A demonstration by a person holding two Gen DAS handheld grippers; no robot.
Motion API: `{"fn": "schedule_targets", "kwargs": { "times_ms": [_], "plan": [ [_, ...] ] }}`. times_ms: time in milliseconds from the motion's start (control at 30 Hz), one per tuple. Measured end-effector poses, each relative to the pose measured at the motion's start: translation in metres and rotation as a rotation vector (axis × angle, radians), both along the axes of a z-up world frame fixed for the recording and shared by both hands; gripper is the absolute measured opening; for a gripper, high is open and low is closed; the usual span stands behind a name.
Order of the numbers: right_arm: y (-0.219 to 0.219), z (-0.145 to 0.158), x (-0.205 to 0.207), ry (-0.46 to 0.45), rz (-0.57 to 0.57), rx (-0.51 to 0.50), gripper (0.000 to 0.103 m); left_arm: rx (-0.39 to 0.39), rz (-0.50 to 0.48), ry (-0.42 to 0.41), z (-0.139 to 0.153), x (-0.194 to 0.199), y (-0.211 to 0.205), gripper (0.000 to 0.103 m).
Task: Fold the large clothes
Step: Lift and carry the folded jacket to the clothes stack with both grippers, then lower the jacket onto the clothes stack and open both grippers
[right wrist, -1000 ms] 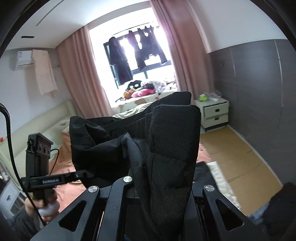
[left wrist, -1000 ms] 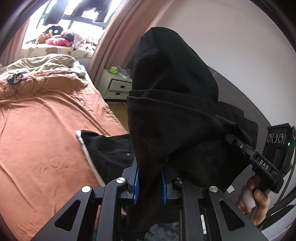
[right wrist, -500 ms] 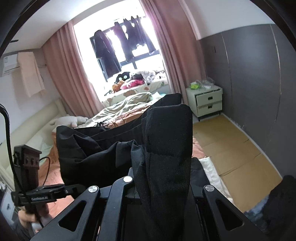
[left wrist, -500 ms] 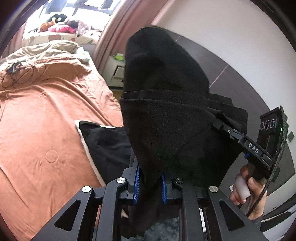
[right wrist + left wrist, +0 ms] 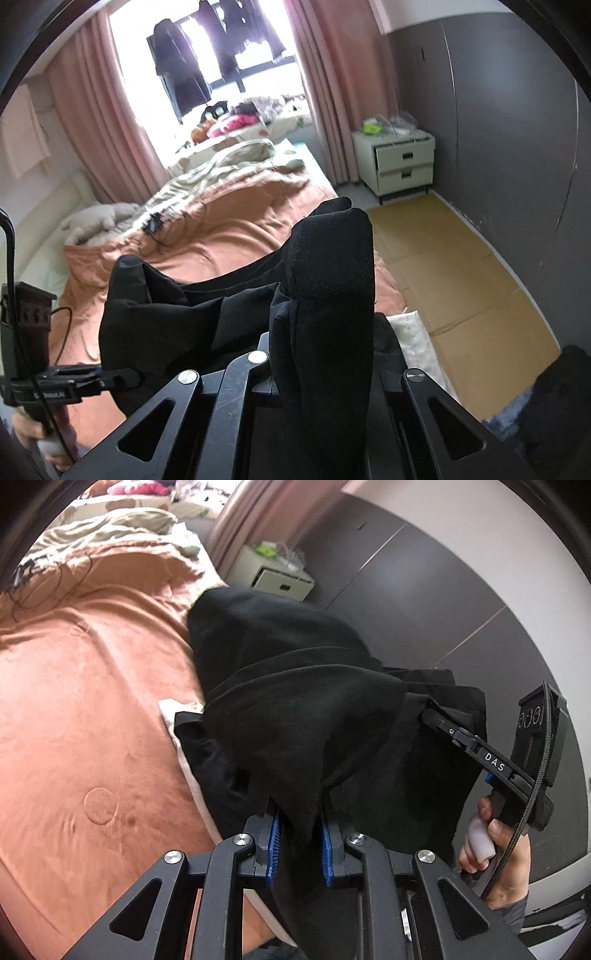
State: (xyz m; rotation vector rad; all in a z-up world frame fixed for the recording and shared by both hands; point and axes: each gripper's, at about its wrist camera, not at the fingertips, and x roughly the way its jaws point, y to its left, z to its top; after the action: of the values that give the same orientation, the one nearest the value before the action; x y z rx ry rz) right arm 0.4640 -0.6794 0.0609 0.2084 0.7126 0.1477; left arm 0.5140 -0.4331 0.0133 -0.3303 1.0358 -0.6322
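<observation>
- The left gripper (image 5: 298, 834) points forward and downward over the near edge of the bed, its linkage filling the bottom of the left wrist view.
- Its blue pads (image 5: 274, 843) stand a narrow gap apart, pinched on a bunched fold of the black garment (image 5: 295, 720) that passes between them.
- The right gripper (image 5: 325, 365) also tilts downward; its jaws are closing, and thick black cloth fills the space between them and hides the fingertips, so the pads cannot be seen.
- In the left wrist view the right gripper shows at the right edge, with the person's right hand (image 5: 498, 853) wrapped round its handle and a black cable running down past it.
- In the right wrist view the left gripper appears at the lower left, the left hand (image 5: 40, 439) gripping its handle beneath.
- The garment spans between the two grippers as one sagging bundle, rising in a hump ahead of each camera and draping down below the linkages.
- Part of it hangs over the bed edge, beside a white strip of bedding (image 5: 184, 764).
- The orange bedspread (image 5: 85, 701) lies broad and mostly bare to the left, with a tangle of black cord (image 5: 157, 221) and rumpled beige bedding farther up.
- To the right, a strip of brown floor (image 5: 454, 280) runs between bed and dark grey wall panels (image 5: 517, 147), with a white nightstand (image 5: 400, 162) at its far end.
- A dark heap sits at the lower right on the floor.
</observation>
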Motion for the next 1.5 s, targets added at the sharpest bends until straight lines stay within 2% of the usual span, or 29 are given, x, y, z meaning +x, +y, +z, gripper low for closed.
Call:
{"fn": "schedule_targets", "kwargs": {
  "times_ms": [300, 400, 433, 467, 500, 533, 567, 600, 633, 733, 800, 833, 867, 933, 1000, 1067, 1100, 1167, 1333, 1400, 1500],
  "plan": [
    [-0.018, -0.056, 0.057, 0.113, -0.036, -0.014, 0.008, -0.002, -0.047, 0.060, -0.042, 0.046, -0.004, 0.020],
    [-0.021, -0.076, 0.073, 0.169, -0.049, -0.009, 0.008, -0.007, -0.044, 0.105, -0.059, 0.053, -0.001, 0.026],
    [-0.022, -0.086, 0.078, 0.199, -0.064, -0.014, 0.009, -0.014, -0.032, 0.117, -0.065, 0.054, 0.003, 0.034],
    [-0.023, -0.092, 0.087, 0.219, -0.076, -0.018, 0.014, -0.019, -0.019, 0.124, -0.068, 0.055, 0.007, 0.046],
    [-0.026, -0.103, 0.093, 0.257, -0.104, -0.029, 0.028, -0.017, -0.004, 0.128, -0.069, 0.056, 0.012, 0.052],
    [-0.028, -0.108, 0.098, 0.276, -0.119, -0.038, 0.036, -0.017, 0.008, 0.134, -0.071, 0.057, 0.017, 0.061],
    [-0.032, -0.117, 0.100, 0.309, -0.156, -0.058, 0.048, -0.025, 0.014, 0.141, -0.073, 0.057, 0.022, 0.067],
    [-0.036, -0.120, 0.103, 0.323, -0.172, -0.065, 0.055, -0.036, 0.016, 0.144, -0.073, 0.056, 0.026, 0.069],
    [-0.041, -0.121, 0.100, 0.335, -0.191, -0.064, 0.056, -0.047, 0.017, 0.140, -0.072, 0.055, 0.031, 0.073],
    [-0.061, -0.110, 0.070, 0.294, -0.223, -0.017, 0.060, -0.055, 0.035, 0.127, -0.071, 0.055, 0.042, 0.084],
    [-0.071, -0.099, 0.044, 0.259, -0.255, -0.011, 0.075, -0.089, 0.037, 0.150, -0.077, 0.050, 0.046, 0.090],
    [-0.076, -0.096, 0.039, 0.245, -0.265, -0.010, 0.076, -0.102, 0.030, 0.167, -0.081, 0.048, 0.044, 0.093],
    [-0.082, -0.089, 0.015, 0.216, -0.275, 0.006, 0.077, -0.109, 0.017, 0.188, -0.086, 0.046, 0.040, 0.093],
    [-0.092, -0.084, -0.006, 0.191, -0.280, 0.051, 0.078, -0.111, -0.008, 0.224, -0.097, 0.046, 0.032, 0.093],
    [-0.100, -0.083, -0.041, 0.166, -0.297, 0.115, 0.086, -0.110, -0.019, 0.256, -0.105, 0.041, 0.024, 0.093],
    [-0.108, -0.087, -0.079, 0.142, -0.328, 0.161, 0.086, -0.110, -0.016, 0.258, -0.107, 0.038, 0.017, 0.092],
    [-0.111, -0.093, -0.097, 0.142, -0.348, 0.177, 0.086, -0.089, 0.003, 0.242, -0.105, 0.036, 0.015, 0.090],
    [-0.116, -0.105, -0.120, 0.151, -0.383, 0.198, 0.086, -0.063, 0.010, 0.217, -0.099, 0.035, 0.008, 0.072],
    [-0.133, -0.146, -0.159, 0.204, -0.465, 0.285, 0.086, -0.001, -0.022, 0.187, -0.086, 0.043, -0.017, 0.060],
    [-0.135, -0.159, -0.167, 0.197, -0.464, 0.371, 0.075, 0.007, -0.037, 0.172, -0.084, 0.048, -0.023, 0.058],
    [-0.130, -0.170, -0.170, 0.165, -0.424, 0.469, 0.064, -0.002, -0.048, 0.162, -0.083, 0.057, -0.031, 0.056]
  ]
}}
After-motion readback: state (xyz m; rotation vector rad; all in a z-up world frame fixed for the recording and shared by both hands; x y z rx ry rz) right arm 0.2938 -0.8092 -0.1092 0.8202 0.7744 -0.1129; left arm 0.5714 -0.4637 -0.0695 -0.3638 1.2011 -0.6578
